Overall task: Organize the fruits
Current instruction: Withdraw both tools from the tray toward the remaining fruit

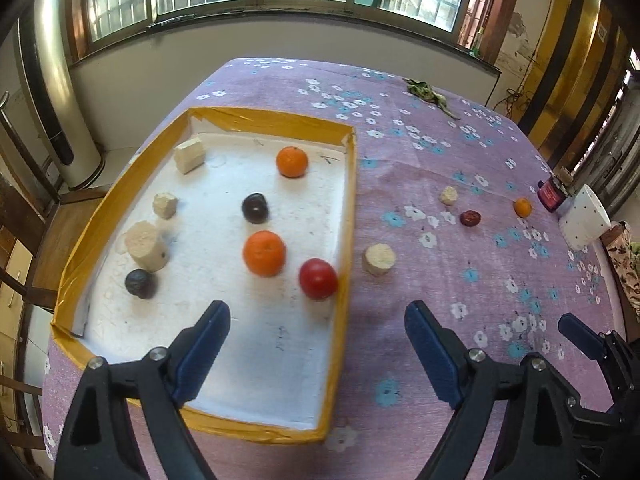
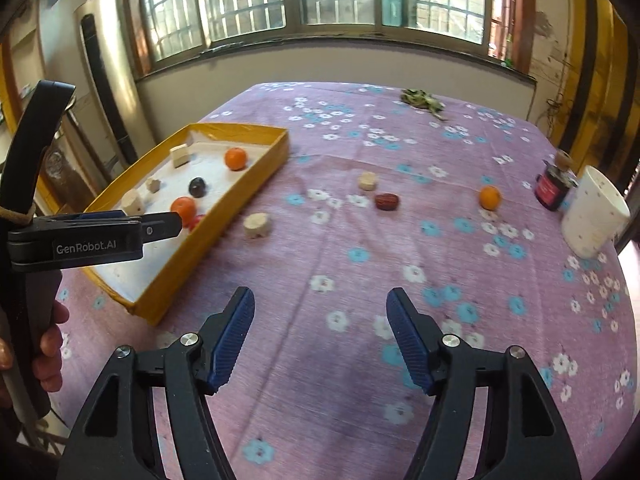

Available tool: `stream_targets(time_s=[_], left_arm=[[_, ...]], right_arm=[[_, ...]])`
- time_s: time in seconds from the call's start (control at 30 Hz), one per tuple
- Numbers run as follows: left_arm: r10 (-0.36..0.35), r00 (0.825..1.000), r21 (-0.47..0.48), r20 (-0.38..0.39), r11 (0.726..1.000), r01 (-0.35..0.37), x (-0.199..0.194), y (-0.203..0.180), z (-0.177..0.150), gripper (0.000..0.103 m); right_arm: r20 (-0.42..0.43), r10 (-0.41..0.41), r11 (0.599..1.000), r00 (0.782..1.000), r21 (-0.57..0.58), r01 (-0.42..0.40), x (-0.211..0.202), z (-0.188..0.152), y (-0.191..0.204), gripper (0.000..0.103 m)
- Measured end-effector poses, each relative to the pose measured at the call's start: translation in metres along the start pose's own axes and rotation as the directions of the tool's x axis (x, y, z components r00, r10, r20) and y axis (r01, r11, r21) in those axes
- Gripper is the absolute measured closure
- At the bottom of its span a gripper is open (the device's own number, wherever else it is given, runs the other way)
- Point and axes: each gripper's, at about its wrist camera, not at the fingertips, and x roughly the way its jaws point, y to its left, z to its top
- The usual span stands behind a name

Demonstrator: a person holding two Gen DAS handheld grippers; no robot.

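Observation:
A yellow-rimmed tray (image 1: 352, 184) with a white floor holds two oranges (image 1: 264, 253), a red fruit (image 1: 318, 279), two dark fruits (image 1: 255, 208) and several pale chunks (image 1: 145, 245). On the purple cloth lie a pale chunk (image 1: 379, 259), a smaller chunk (image 1: 448, 195), a dark red fruit (image 1: 469, 218) and a small orange (image 1: 522, 207). My left gripper (image 1: 318, 352) is open and empty above the tray's near right edge. My right gripper (image 2: 320, 336) is open and empty over bare cloth, with the pale chunk (image 2: 257, 225), red fruit (image 2: 387, 201) and orange (image 2: 489, 197) ahead.
A white cup (image 2: 594, 216) and a dark red jar (image 2: 552, 190) stand at the table's right edge. A green leafy bunch (image 2: 420, 99) lies at the far edge. The left gripper (image 2: 100, 236) shows at the left of the right wrist view, over the tray (image 2: 224, 208).

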Motion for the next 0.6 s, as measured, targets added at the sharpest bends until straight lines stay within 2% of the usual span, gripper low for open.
stream_targets(time_s=[0.33,0.6], left_arm=[[-0.004,1.000,0.069,-0.017,0.998,0.006,0.004,-0.058,-0.003,0.012],[0.012,0.999,0.110,-0.049,0.994,-0.007,0.014,-0.079,-0.010,0.012]], right_arm=[[0.010,-0.026,0.995,1.000,0.099,0.024,-0.015,-0.012,-0.062,0.035],[0.009,-0.047,0.987,0.999,0.156,0.045,-0.009,-0.006,-0.106,0.035]])
